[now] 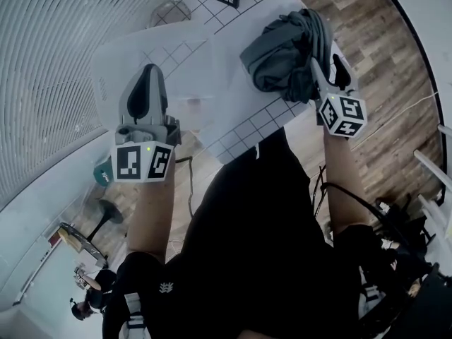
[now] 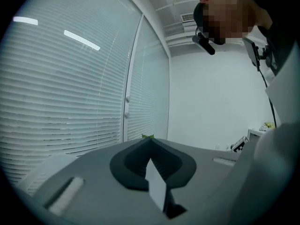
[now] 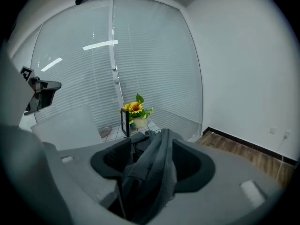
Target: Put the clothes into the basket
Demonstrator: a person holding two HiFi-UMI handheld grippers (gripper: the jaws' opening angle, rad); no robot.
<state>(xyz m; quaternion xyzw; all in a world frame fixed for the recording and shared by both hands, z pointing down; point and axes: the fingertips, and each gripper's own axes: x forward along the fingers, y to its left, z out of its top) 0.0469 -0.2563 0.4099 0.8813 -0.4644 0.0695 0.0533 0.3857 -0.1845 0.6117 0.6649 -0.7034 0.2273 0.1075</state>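
our right gripper (image 3: 149, 146) has its 2 jaws apart, with a grey cloth (image 1: 282, 51) bunched loosely between them and draped over the tips. our left gripper (image 2: 151, 149) has its jaws together and holds nothing. the cloth sits just right of the clear basket (image 1: 113, 62), not in it.

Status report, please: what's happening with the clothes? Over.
Left gripper shut. Right gripper open, crumpled grey fabric garment draped between its jaws. No obstruction seen. Over.
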